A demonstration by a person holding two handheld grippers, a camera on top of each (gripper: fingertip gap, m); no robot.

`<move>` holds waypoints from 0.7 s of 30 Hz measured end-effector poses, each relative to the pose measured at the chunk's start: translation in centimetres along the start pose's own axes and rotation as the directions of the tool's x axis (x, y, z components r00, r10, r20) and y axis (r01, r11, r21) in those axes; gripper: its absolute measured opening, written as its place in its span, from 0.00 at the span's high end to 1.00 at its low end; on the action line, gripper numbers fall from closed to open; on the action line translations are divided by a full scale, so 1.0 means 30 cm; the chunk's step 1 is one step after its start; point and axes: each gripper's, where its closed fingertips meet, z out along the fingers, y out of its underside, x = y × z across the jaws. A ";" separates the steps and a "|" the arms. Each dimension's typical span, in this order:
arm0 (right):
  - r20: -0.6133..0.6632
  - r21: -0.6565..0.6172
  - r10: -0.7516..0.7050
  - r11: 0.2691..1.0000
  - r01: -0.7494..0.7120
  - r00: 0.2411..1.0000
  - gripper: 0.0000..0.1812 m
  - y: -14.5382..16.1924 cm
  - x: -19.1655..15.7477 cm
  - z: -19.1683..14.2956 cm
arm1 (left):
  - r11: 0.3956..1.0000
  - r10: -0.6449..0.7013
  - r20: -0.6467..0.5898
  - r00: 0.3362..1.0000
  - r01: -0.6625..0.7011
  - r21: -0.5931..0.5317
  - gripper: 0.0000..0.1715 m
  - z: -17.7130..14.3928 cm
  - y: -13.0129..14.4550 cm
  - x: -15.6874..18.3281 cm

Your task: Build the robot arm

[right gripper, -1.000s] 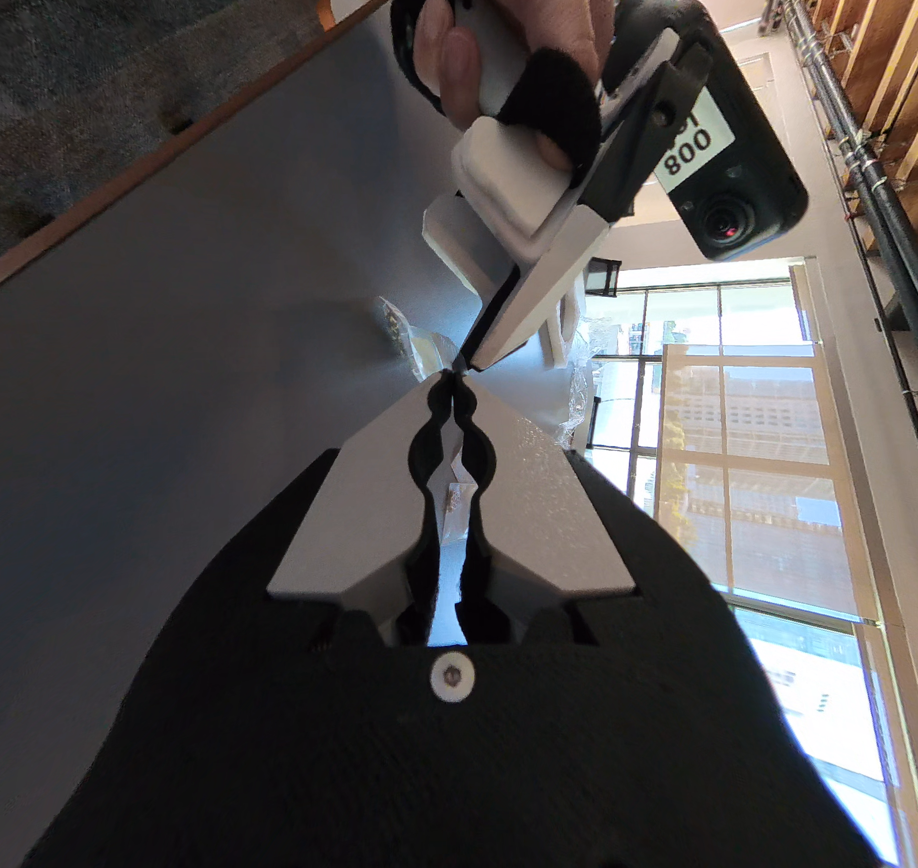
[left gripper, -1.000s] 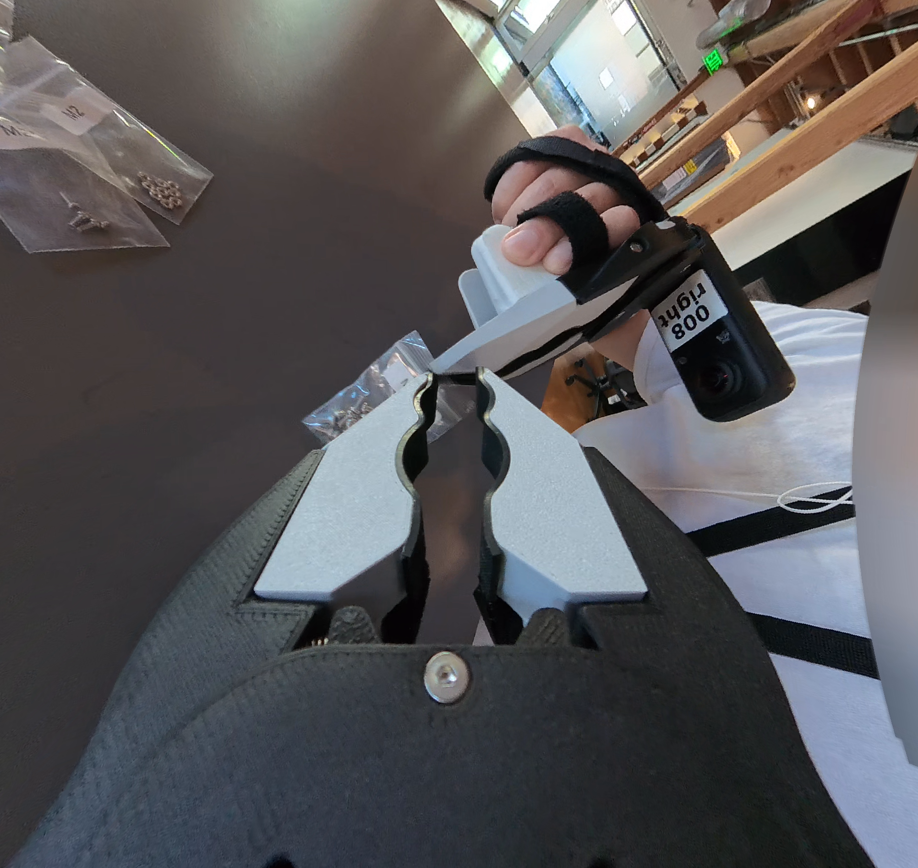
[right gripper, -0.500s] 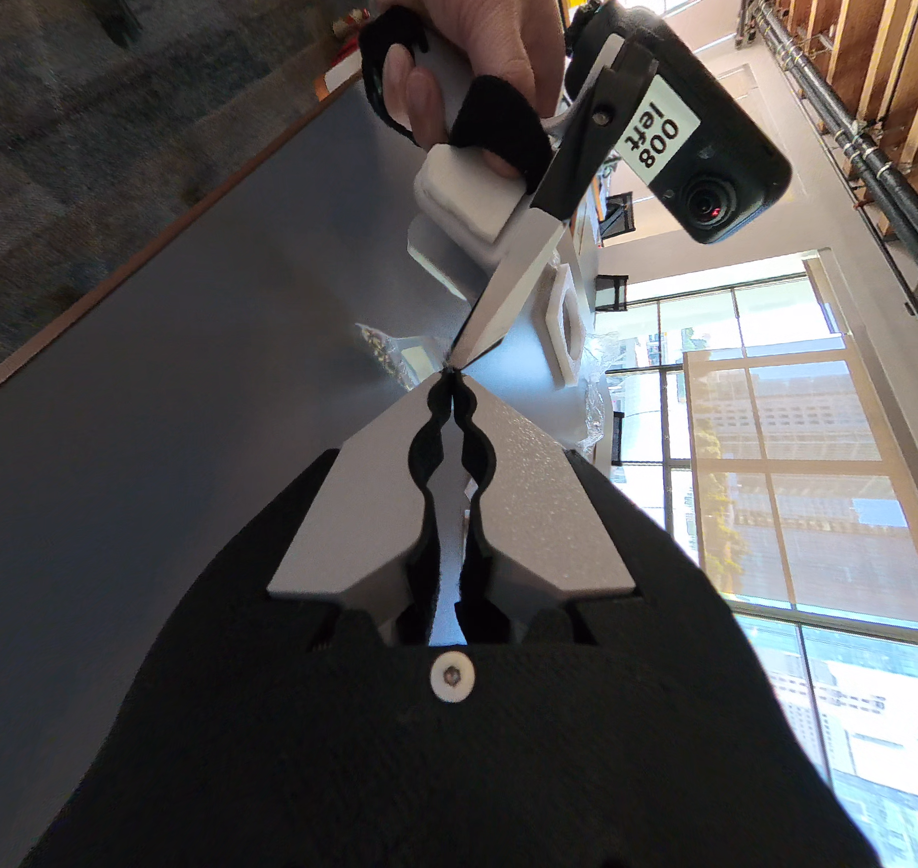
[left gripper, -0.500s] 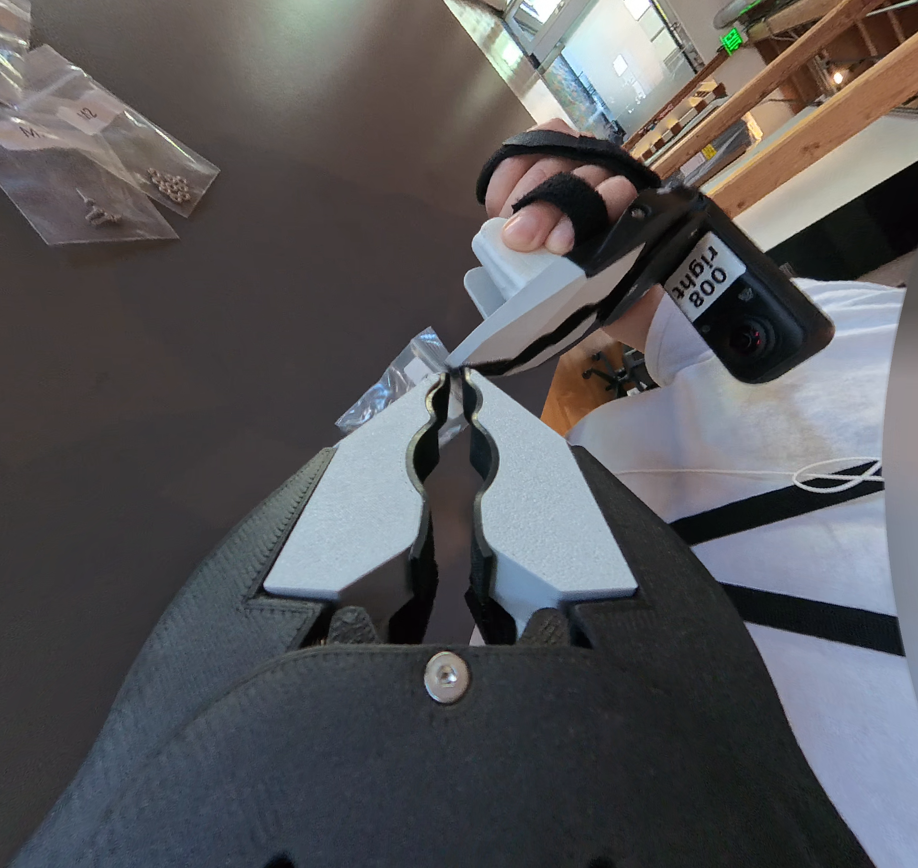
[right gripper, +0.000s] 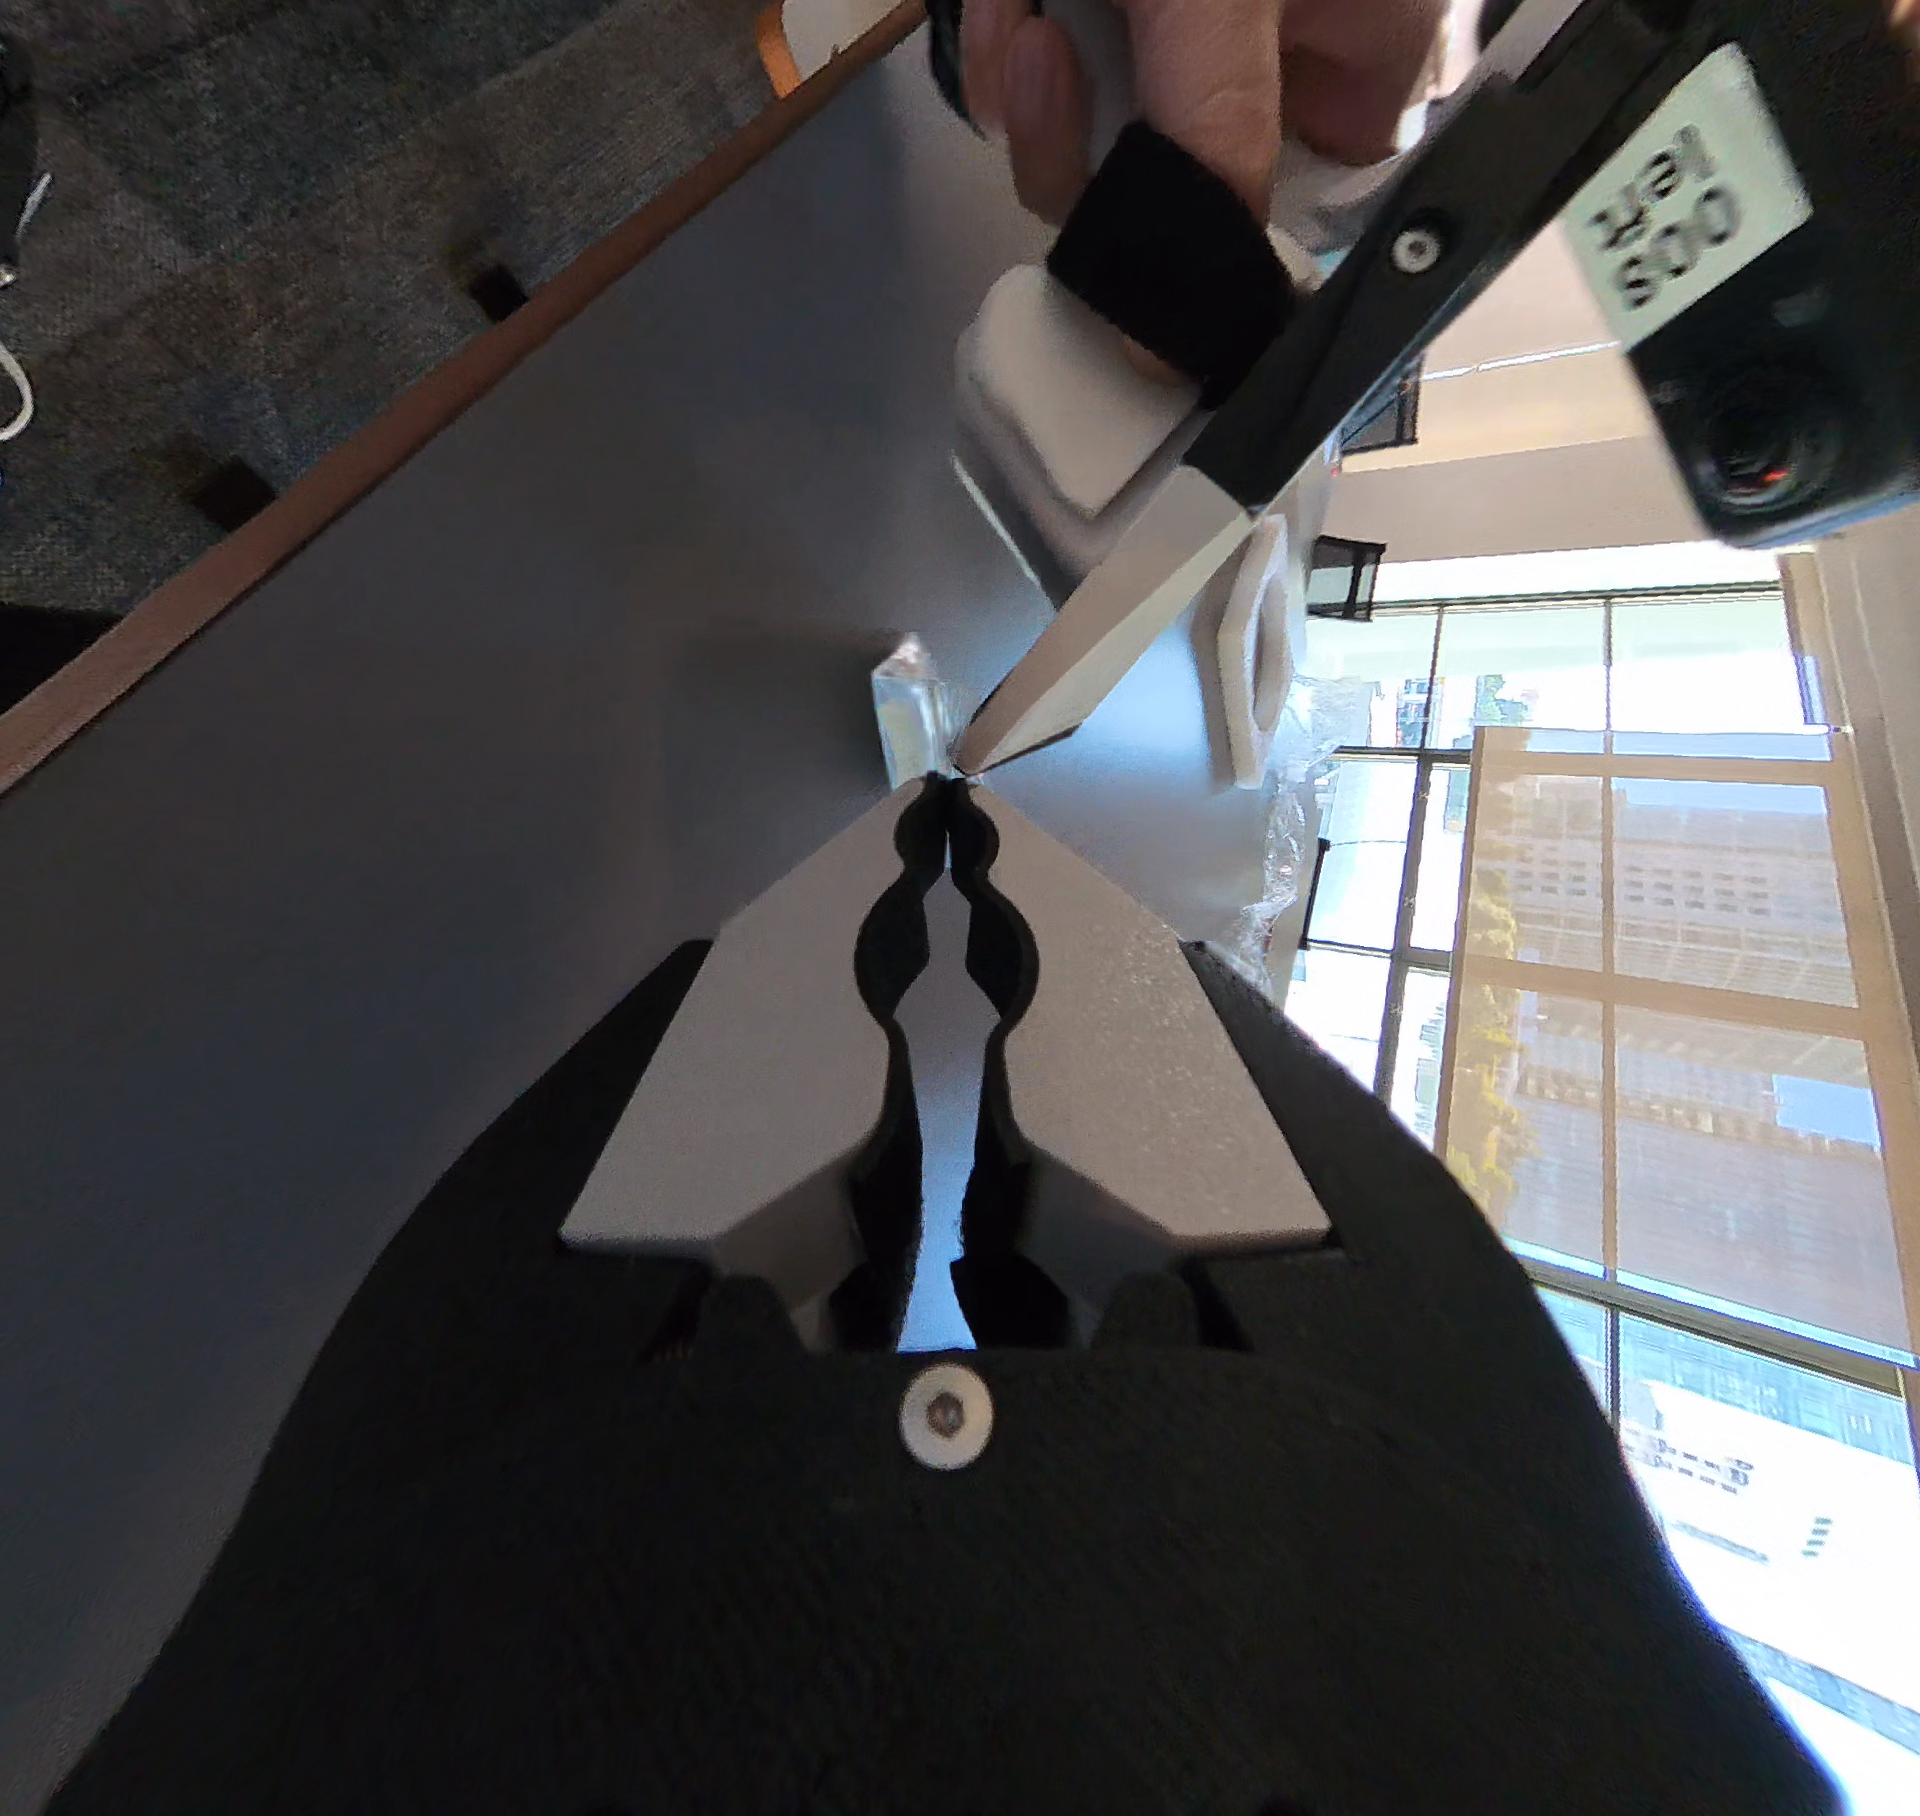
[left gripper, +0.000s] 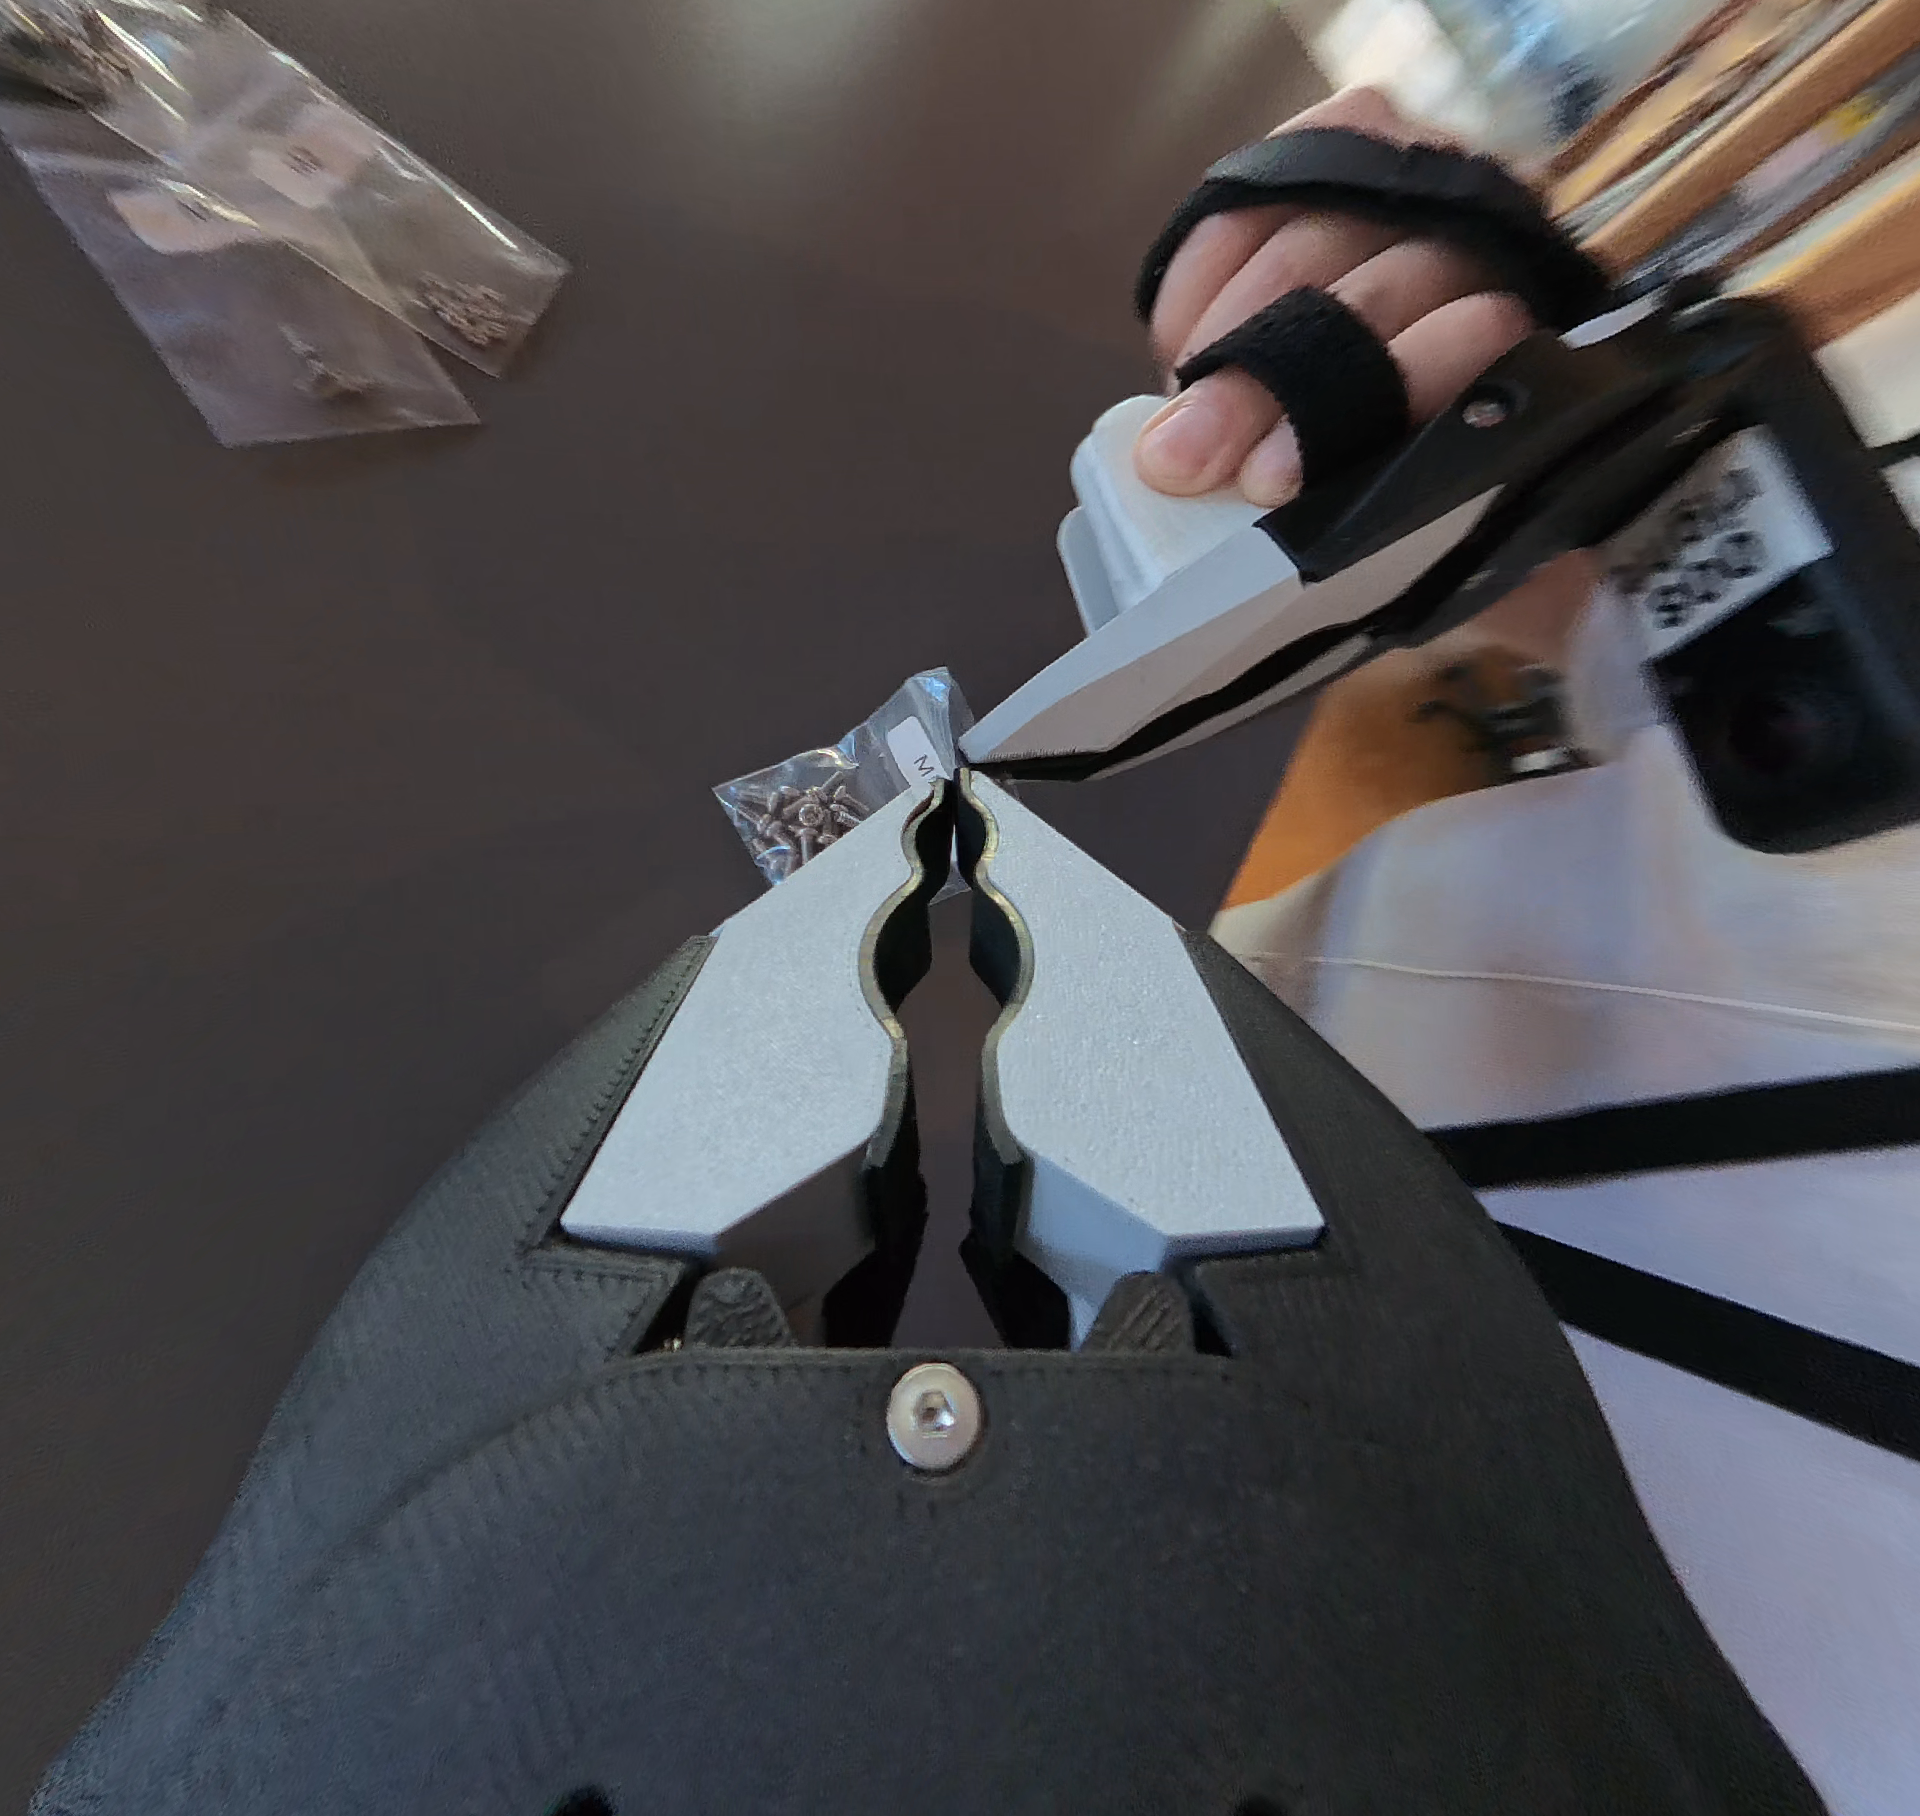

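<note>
A small clear plastic bag of screws (left gripper: pixel 821 810) hangs above the dark table (left gripper: pixel 520 623). My left gripper (left gripper: pixel 954 779) is shut on the bag's top edge, by its white label. My right gripper (right gripper: pixel 948 784) is shut on the same edge. It shows in the left wrist view (left gripper: pixel 982 750), coming in from the right with its tips touching mine. In the right wrist view the bag (right gripper: pixel 914 717) shows edge-on just beyond my fingertips. The left gripper (right gripper: pixel 971 753) comes down there from above, held by a hand (right gripper: pixel 1174 52).
Several other clear bags of small hardware (left gripper: pixel 281 312) lie on the table at the upper left. A white hexagonal part (right gripper: pixel 1252 665) and crinkled clear plastic (right gripper: pixel 1283 831) lie near the table's far side. The table's wooden edge (right gripper: pixel 416 405) runs diagonally, with carpet beyond. My left and right fingertips are right by each other.
My left gripper's jaws have closed from a small gap onto the bag's edge, next to the right gripper's tips. The right gripper stayed shut on the bag. Both views have shifted slightly.
</note>
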 end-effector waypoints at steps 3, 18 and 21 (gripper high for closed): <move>0.038 -0.027 0.001 1.000 0.000 0.999 1.00 0.011 -0.020 0.008 | 0.996 0.084 0.113 0.990 -0.081 -0.027 1.00 0.014 0.007 -0.018; 0.114 -0.082 0.106 0.992 -0.097 0.988 1.00 0.025 -0.055 0.041 | 0.965 0.231 0.415 0.880 -0.261 0.016 1.00 0.014 -0.026 -0.087; 0.071 -0.077 0.165 0.984 -0.160 0.984 1.00 0.036 -0.013 0.030 | 0.965 0.188 0.364 0.912 -0.241 0.105 1.00 -0.003 -0.058 -0.060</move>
